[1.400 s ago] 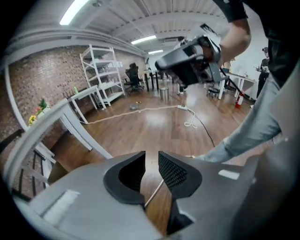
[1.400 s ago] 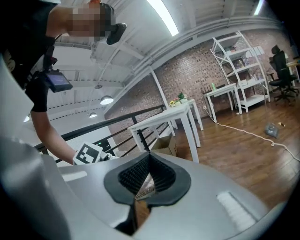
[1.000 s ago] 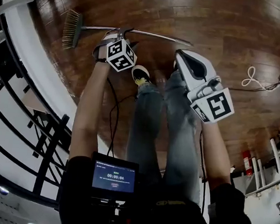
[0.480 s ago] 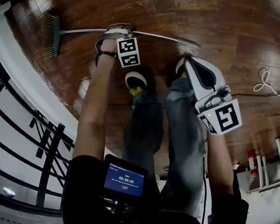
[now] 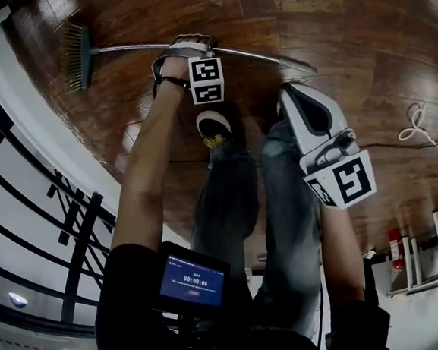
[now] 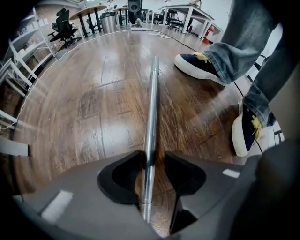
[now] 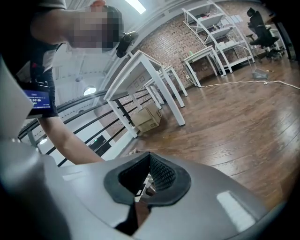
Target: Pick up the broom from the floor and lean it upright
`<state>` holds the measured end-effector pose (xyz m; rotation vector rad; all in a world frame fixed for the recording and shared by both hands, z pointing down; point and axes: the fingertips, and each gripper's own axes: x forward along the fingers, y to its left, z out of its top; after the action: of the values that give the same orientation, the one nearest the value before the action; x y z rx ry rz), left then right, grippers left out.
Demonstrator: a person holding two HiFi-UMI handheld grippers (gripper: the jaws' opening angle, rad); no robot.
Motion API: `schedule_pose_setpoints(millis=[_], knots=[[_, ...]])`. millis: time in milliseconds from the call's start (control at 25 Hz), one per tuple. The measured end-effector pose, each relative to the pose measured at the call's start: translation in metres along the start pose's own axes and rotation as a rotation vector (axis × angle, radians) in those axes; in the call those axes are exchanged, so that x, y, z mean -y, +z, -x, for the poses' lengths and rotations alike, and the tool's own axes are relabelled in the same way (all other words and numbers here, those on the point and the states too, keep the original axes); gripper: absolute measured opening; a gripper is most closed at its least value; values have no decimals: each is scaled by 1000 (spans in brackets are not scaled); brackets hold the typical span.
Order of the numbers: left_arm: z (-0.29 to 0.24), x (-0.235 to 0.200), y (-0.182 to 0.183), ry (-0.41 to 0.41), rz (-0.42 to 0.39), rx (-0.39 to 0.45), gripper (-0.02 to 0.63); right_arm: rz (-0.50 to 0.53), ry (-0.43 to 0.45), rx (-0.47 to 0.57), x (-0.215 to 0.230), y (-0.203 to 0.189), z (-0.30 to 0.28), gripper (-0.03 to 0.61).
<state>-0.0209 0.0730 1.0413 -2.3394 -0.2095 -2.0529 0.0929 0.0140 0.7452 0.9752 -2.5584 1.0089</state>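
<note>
The broom lies flat on the wooden floor, its bristle head (image 5: 75, 55) at the left and its metal handle (image 5: 244, 56) running to the right. My left gripper (image 5: 186, 47) points straight down over the handle's middle. In the left gripper view the handle (image 6: 151, 108) passes between the jaws of the left gripper (image 6: 152, 164). They are closing: the left pad (image 6: 126, 173) lies against the tube, while a strip of floor still shows beside the right pad. My right gripper (image 5: 290, 97) hangs above the handle's right end, shut and empty, as the right gripper (image 7: 149, 159) also shows in its own view.
The person's two shoes (image 6: 201, 65) (image 6: 243, 131) stand just beside the handle. A black railing (image 5: 63, 218) and white ledge run along the left. A white cable (image 5: 418, 123) lies on the floor at the right. White tables (image 7: 150, 84) and a cardboard box (image 7: 147, 119) stand further off.
The left gripper has dropped onto the broom handle and rolled, its marker cube now turned. The right gripper has sunk a little. Over the last half second both have stayed in place.
</note>
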Motion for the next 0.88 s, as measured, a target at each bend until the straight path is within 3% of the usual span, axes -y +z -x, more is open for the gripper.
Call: schedule_pose_setpoints(millis=[80,200,360,520,840,880], knots=[[0,7,1,20,-10,-11,86,-11,2,5,-1,-2,0,3],[7,13,4,50,3,9,89,-14,0,-5,-4,-3,5,3],[59,-6,17,100,116,132,94,-16,-17,-5,-11,16,16,3],[154,-26,25,163,239,273,94,-7,-27,6,-50,65,33,3],[325,-74,16,351,510,474,92,26,-16,74,-111,171,62,7],[342,-74,13,372,537,497,92,19,-24,77,-115,180,63,89]])
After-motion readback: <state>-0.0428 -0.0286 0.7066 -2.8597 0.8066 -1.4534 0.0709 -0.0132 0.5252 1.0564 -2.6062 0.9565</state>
